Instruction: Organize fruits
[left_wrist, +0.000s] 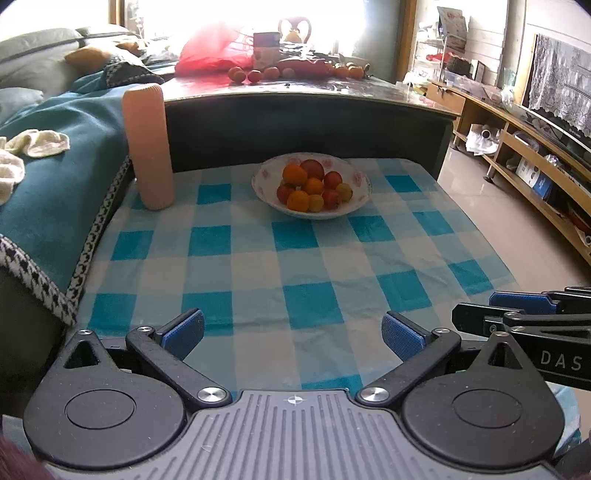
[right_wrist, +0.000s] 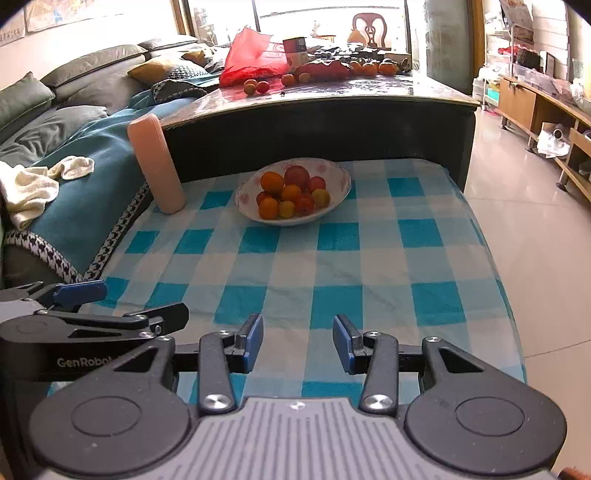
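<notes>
A white flowered bowl (left_wrist: 358, 201) (right_wrist: 332, 206) sits at the far middle of the blue checked cloth (left_wrist: 258, 266) (right_wrist: 332, 266). It holds several orange, red and yellow fruits (left_wrist: 312, 184) (right_wrist: 291, 192). My left gripper (left_wrist: 291, 332) is open wide and empty, low over the near edge of the cloth. My right gripper (right_wrist: 297, 341) is open and empty, beside it on the right. Each gripper shows at the edge of the other's view, the right gripper (left_wrist: 524, 314) and the left gripper (right_wrist: 92, 306).
A tall peach ribbed cylinder (left_wrist: 147, 147) (right_wrist: 157, 162) stands at the cloth's far left corner. Behind is a dark raised table (left_wrist: 295, 114) (right_wrist: 332, 110) with loose fruits (left_wrist: 251, 75) (right_wrist: 256, 86) and a red bag (left_wrist: 214, 50). Sofa with teal blanket (left_wrist: 55, 166) lies left, tiled floor (right_wrist: 535, 258) right.
</notes>
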